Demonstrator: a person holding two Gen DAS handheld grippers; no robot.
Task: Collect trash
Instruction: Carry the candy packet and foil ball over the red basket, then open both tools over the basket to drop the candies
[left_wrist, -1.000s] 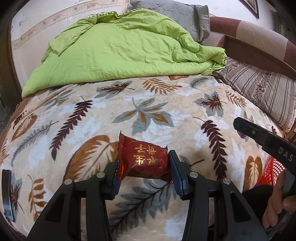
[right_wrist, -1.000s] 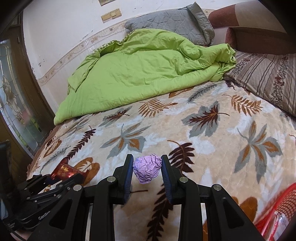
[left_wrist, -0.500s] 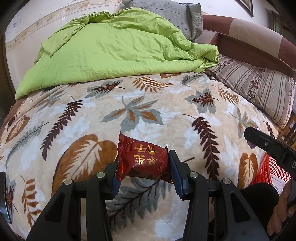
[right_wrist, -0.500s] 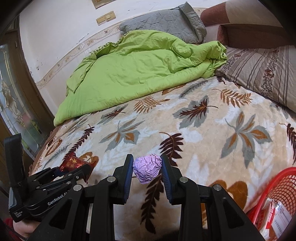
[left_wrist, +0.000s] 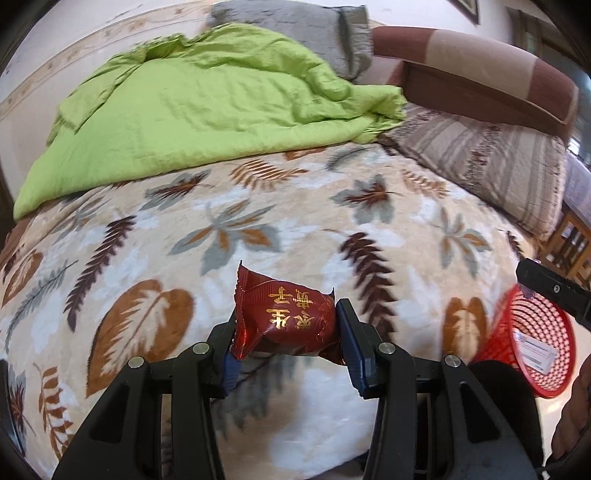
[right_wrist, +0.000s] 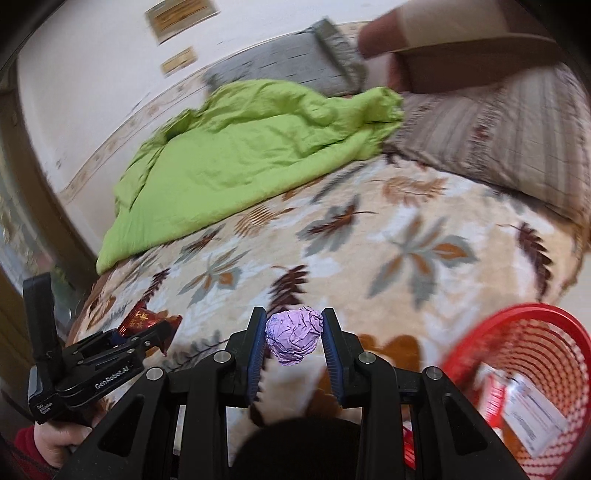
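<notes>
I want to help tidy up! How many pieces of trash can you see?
3. A red wrapper held in the left gripper, a purple crumpled ball held in the right gripper, and a packet inside the red basket. More may be hidden in there.

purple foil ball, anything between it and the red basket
Nothing visible. The purple foil ball sits clamped in the right gripper, and the red basket stands open-topped at lower right beside the bed, with only the leaf-print blanket below the path.
</notes>
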